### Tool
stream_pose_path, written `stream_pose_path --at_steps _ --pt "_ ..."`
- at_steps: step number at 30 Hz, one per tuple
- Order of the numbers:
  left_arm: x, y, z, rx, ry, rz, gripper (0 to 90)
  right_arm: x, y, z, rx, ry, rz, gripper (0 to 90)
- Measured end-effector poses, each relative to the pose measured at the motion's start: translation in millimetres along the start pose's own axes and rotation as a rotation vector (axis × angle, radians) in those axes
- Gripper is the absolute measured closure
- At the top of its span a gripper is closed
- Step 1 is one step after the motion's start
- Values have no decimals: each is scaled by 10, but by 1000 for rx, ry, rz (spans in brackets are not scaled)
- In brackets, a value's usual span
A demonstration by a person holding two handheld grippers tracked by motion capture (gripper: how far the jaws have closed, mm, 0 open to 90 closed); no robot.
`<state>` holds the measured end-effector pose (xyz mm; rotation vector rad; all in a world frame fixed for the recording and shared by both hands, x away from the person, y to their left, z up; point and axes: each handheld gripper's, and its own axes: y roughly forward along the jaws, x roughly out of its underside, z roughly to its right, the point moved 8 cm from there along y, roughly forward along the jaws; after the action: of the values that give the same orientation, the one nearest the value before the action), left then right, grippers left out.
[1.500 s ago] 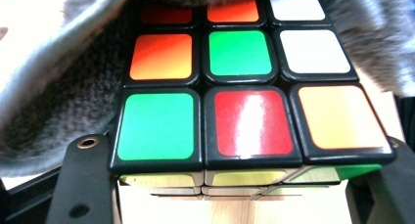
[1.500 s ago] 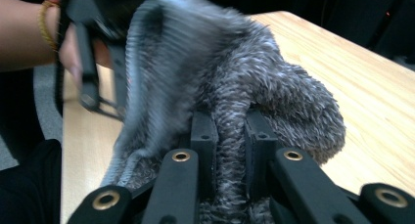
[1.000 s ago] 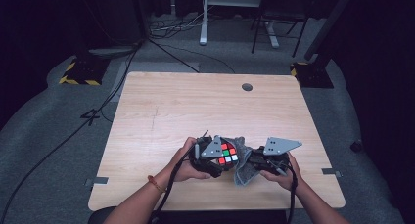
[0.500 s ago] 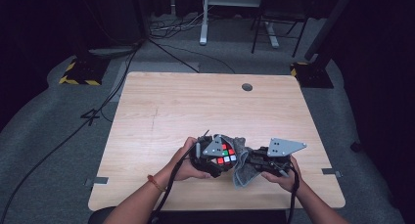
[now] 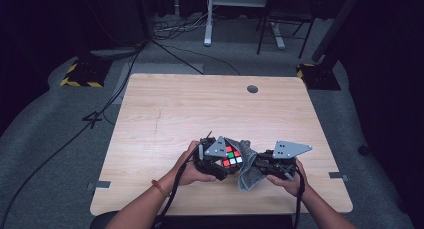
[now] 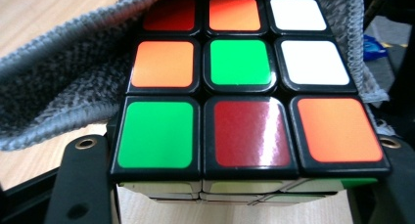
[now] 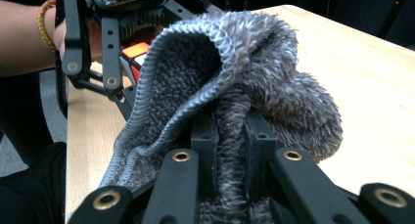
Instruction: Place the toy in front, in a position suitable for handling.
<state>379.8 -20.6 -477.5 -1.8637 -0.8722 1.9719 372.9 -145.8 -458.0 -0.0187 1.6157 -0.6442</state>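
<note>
Near the front edge of the wooden tabletop (image 5: 200, 104), a scrambled puzzle cube (image 5: 231, 156) is held between the jaws of the left gripper (image 5: 216, 161), which are pressed against its sides. From the left gripper view, the cube (image 6: 244, 87) is seen close up, its facing side showing red, orange, white and green squares, with a black jaw standing at each lower corner. A grey knitted cloth (image 6: 63, 82) is draped behind and beside the cube, touching its upper and side edges. This cloth (image 5: 248, 171) is pinched by the right gripper (image 5: 260, 165), just beside the cube on its right. From the right gripper view, the jaws are seen pressed together on a fold of the cloth (image 7: 244, 92), whose loose part bulges upward and forward above them. Beyond the cloth, the left gripper (image 7: 107, 48) and a corner of the cube (image 7: 134, 50) are seen, along with a wrist bearing an orange band (image 7: 44, 18). Both grippers are held in the person's hands, raised slightly above the tabletop, close together. A small round dark port (image 5: 252, 89) is set in the tabletop's far side.
</note>
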Motion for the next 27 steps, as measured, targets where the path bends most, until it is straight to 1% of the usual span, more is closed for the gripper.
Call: stream_pose_path --at_steps 2,3,5,6,7,9,10,11,13,14,15,16,17,18,19,21,22,23,25,27 --pt "19 13 -9 21 -10 -9 324 3 5 -8 0 -11 -2 793" --pt "26 16 -15 25 -14 -14 324 2 6 -11 -2 -11 1 793" --pt "40 22 -19 8 -2 -32 324 -3 10 -15 -2 -12 2 795" --pt "46 26 -18 7 4 -42 323 -3 13 -18 -3 -15 2 795" --pt "64 32 -19 3 10 -66 322 -1 14 -20 -4 -16 2 795" --pt "87 46 -16 -33 37 -93 319 -4 16 -28 -14 -19 6 795" --pt "95 48 -12 -41 37 -106 318 -4 18 -29 -14 -19 6 795" --pt "94 57 -15 -43 43 -109 318 -2 21 -30 -14 -19 6 796" --pt "113 81 -27 -63 51 -137 316 3 21 -24 -18 -14 15 796" --pt "133 100 -32 -70 43 -157 312 6 23 -23 -20 -10 17 796" --pt "138 111 -35 -68 26 -158 304 3 22 -28 -32 -9 23 795" --pt "132 119 -31 -56 16 -132 300 -3 22 -43 -49 -5 30 795" --pt "125 111 -19 -60 31 -112 303 -5 34 -60 -47 -11 24 795" --pt "124 104 -13 -64 42 -112 310 -5 41 -64 -35 -19 13 795" --pt "108 89 -12 -73 54 -101 311 -5 36 -62 -31 -23 9 795" --pt "74 62 1 -68 56 -78 312 21 30 -21 11 -41 -15 795" --pt "60 49 0 -72 65 -78 312 33 29 -2 20 -40 -23 795" --pt "44 40 3 -83 75 -73 313 45 29 10 17 -33 -25 795" --pt "50 48 11 -71 74 -78 313 70 50 10 27 -39 -43 795" --pt "73 72 4 -76 81 -97 316 45 58 -26 20 -48 -33 795"
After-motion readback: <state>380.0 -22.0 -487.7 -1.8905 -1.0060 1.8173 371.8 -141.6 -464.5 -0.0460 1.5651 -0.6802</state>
